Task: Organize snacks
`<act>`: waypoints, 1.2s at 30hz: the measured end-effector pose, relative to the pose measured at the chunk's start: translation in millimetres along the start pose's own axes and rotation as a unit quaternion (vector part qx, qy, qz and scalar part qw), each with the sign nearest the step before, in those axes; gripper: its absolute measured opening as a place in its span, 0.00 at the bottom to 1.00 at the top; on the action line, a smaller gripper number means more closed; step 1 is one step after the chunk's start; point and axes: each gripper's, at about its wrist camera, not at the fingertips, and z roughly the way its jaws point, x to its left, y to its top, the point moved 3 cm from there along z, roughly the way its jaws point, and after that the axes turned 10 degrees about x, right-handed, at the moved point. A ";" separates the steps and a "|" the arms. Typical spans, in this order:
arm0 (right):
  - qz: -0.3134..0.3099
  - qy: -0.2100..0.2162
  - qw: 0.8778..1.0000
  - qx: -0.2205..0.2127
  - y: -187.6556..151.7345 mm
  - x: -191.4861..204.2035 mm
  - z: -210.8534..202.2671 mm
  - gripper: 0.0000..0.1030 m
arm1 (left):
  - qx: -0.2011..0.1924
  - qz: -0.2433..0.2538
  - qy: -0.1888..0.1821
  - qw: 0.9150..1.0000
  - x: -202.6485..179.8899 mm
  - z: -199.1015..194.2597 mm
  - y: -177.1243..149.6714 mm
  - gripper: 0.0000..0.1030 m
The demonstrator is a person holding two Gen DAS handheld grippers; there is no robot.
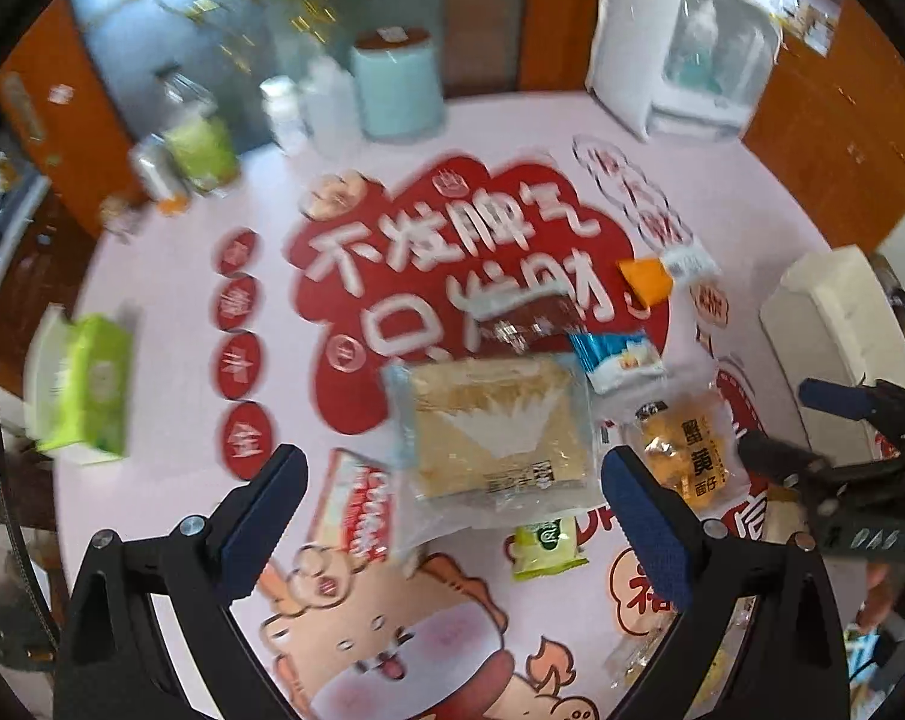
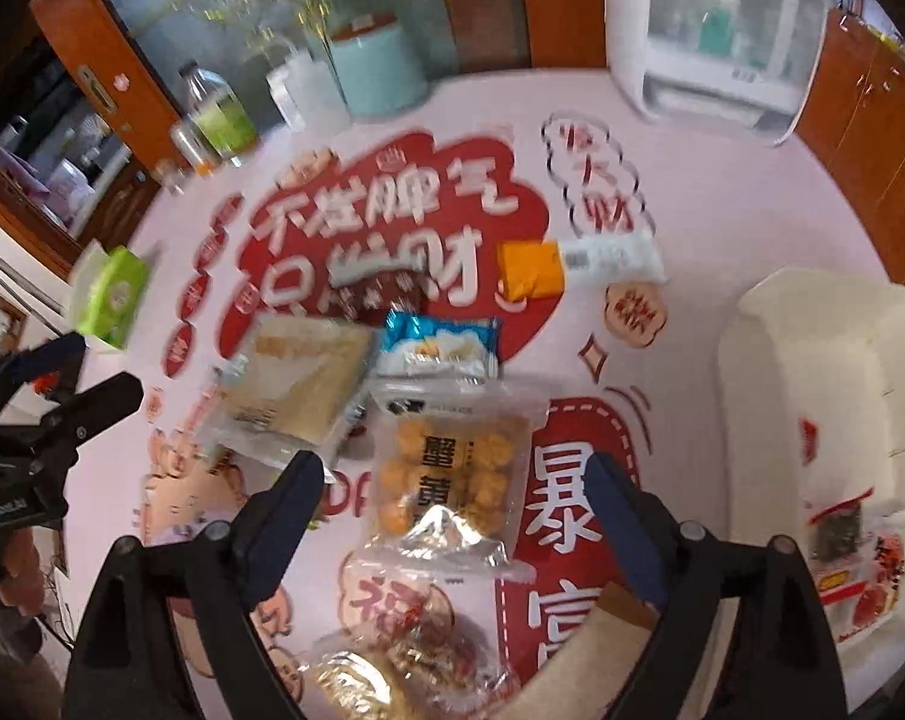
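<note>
Your left gripper (image 1: 452, 516) has jaws wide apart, nothing between them, hovering over the clear-wrapped bread pack (image 1: 497, 429) at frame center. Your right gripper (image 2: 455, 513) is also spread, empty, above the yellow puff-snack bag (image 2: 446, 468) mid-frame. Blue wafer pack (image 2: 437, 345) sits just above it, touching; orange pack (image 2: 527, 270) farther up. White bin (image 2: 824, 420) at right edge w/ a few packs inside.
</note>
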 end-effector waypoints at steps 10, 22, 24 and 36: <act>-0.006 -0.029 0.996 0.083 -4.3 15.1 78.6 0.92 | 0.074 0.020 -0.031 0.997 -19.1 70.0 18.6 0.95; 0.036 0.019 0.995 0.095 -18.2 -14.8 81.8 0.79 | 0.115 0.036 0.007 0.993 -43.1 119.6 28.4 0.98; 0.037 0.021 0.995 0.095 -18.2 -16.2 81.1 0.79 | 0.120 0.034 0.016 0.992 -43.3 123.1 28.9 1.00; 0.037 0.019 0.995 0.093 -17.2 -14.8 83.2 0.79 | 0.141 0.018 0.088 0.986 -56.3 144.1 30.1 1.00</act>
